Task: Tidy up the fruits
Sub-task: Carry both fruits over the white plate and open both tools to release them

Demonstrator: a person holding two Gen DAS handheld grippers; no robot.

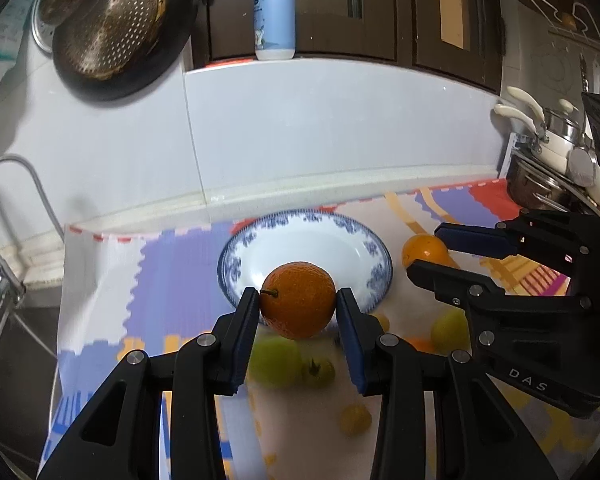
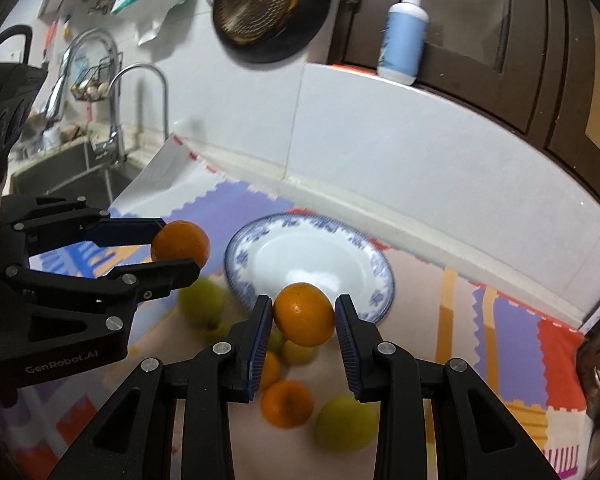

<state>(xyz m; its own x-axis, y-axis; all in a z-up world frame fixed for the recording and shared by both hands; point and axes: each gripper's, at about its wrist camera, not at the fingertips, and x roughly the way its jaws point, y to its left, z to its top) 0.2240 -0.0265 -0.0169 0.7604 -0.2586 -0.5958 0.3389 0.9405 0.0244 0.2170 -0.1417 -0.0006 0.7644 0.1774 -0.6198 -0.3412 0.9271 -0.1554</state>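
Now, step in hand: both oranges look ready to go onto the round white plate with a blue floral rim [image 1: 236, 258], which is bare.
Left gripper [image 1: 298, 306]: blue pads clamped on a deep-orange round orange with a short stem [image 1: 299, 300], held in the air at the plate's near rim.
Right gripper [image 2: 303, 316]: pads closed against a paler round orange [image 2: 304, 314], also lifted, at the plate's near edge.
How to do it well: I would carry each fruit over the plate's flat middle, lower until it touches, then part the fingers slowly so it does not roll off.
Spacing: set the two well apart on the plate, and lower one at a time, since the grippers sit near each other.
Held oranges: two, one per gripper.
Oranges on the patterned purple, orange and white mat [image 2: 512, 320]: one plain to see [image 2: 287, 403], a second partly hidden behind the right gripper's left finger.
Green-yellow round fruits on the mat: at least four, blurred, so the count is uncertain.
Plates: one.
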